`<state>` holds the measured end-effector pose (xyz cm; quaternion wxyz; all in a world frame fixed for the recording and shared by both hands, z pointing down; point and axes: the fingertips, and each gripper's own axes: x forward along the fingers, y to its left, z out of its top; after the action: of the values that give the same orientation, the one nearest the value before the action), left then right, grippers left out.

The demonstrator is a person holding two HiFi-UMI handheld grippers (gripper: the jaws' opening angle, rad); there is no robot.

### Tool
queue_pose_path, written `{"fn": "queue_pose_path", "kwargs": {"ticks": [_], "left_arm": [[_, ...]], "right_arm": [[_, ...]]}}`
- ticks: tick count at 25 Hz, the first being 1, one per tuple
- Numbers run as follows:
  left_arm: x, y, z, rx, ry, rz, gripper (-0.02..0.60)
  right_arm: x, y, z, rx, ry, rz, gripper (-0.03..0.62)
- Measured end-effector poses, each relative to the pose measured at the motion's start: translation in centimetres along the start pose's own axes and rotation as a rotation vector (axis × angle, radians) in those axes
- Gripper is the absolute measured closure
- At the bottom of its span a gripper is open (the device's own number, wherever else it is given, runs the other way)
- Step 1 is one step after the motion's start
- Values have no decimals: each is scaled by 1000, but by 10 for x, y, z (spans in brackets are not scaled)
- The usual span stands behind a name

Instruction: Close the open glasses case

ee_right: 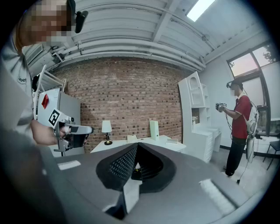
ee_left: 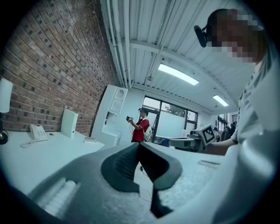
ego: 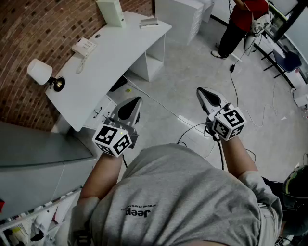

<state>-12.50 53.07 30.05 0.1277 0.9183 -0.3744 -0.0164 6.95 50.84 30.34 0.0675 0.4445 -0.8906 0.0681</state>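
Both grippers are held in the air in front of the person's chest, well away from the white desk (ego: 103, 57). My left gripper (ego: 136, 101) is shut with nothing in it, its jaws meeting at the tip (ee_left: 139, 144). My right gripper (ego: 202, 91) is likewise shut and empty, jaws together (ee_right: 136, 145). A small pale flat object (ego: 149, 22) lies at the far end of the desk, also seen in the left gripper view (ee_left: 89, 139). It is too small to tell whether it is the glasses case.
The desk carries a lamp (ego: 41, 73), a telephone (ego: 84, 47) and an upright white box (ego: 111, 12). A white shelf unit (ego: 178, 17) stands beyond it. A person in a red shirt (ego: 243, 19) stands at the back right. Cables (ego: 192, 129) trail over the floor. A grey cabinet (ego: 33, 149) is at my left.
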Motion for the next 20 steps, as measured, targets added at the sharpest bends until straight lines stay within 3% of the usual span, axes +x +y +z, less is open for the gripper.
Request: {"fn": "queue_pose_path", "kwargs": {"ticks": [20], "left_arm": [[24,-18,5,29,9,-6,584]], "right_arm": [[-16,-29,15,37,-42,-13,585]]}}
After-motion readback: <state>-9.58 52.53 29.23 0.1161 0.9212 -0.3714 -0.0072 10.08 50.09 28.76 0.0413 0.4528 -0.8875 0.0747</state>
